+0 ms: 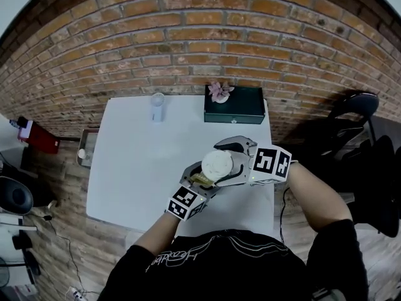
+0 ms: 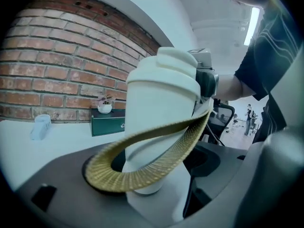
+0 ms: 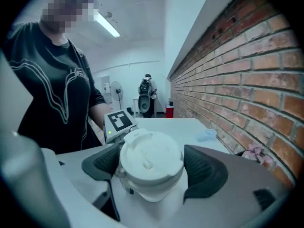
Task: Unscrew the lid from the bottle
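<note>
A white bottle (image 2: 159, 122) with a white lid (image 1: 217, 165) hangs in the air over the front right part of the white table (image 1: 138, 162). My left gripper (image 1: 205, 179) comes from below left and is shut on the bottle's lower body, as the left gripper view shows (image 2: 152, 177). An olive woven strap (image 2: 156, 156) loops round the bottle. My right gripper (image 1: 229, 162) reaches in from the right, its dark pads (image 3: 204, 172) pressed on both sides of the lid (image 3: 151, 158). The left gripper's marker cube (image 3: 118, 122) shows behind the bottle.
A dark green box (image 1: 234, 105) with a small pink plant (image 1: 220, 91) stands at the table's back edge against the brick wall. A small pale cup (image 1: 157, 105) stands at the back left of it. A black chair (image 1: 354, 115) is to the right.
</note>
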{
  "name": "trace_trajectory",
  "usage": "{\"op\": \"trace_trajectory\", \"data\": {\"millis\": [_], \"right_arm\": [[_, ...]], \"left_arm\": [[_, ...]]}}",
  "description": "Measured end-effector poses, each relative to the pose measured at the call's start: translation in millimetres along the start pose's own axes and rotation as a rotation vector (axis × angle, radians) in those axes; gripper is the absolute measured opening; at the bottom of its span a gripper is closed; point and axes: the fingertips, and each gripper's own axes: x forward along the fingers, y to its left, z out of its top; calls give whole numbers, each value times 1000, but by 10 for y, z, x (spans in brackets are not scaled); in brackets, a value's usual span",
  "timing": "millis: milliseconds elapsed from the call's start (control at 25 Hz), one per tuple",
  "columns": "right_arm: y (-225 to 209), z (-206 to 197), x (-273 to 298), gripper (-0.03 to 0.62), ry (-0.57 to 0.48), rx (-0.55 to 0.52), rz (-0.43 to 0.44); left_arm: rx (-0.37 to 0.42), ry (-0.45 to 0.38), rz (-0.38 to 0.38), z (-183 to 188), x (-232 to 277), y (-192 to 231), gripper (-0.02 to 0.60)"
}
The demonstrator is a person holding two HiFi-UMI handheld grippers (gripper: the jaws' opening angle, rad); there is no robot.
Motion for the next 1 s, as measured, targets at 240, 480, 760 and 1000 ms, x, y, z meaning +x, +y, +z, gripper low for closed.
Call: {"op": "trace_trajectory", "data": {"millis": [240, 480, 760, 1000], "right_arm": [[90, -22, 20, 417, 137, -127, 208], [101, -32, 24, 419, 193, -183, 276], [80, -7, 44, 436, 180, -109, 156], [-51, 160, -13, 490, 30, 63, -101]], "left_arm": [[5, 10, -11, -4, -4, -18, 377], [1, 12, -21, 11, 1, -13, 377], [5, 21, -28, -17, 11, -9, 377], [6, 15, -25, -14, 12, 4, 377]]}}
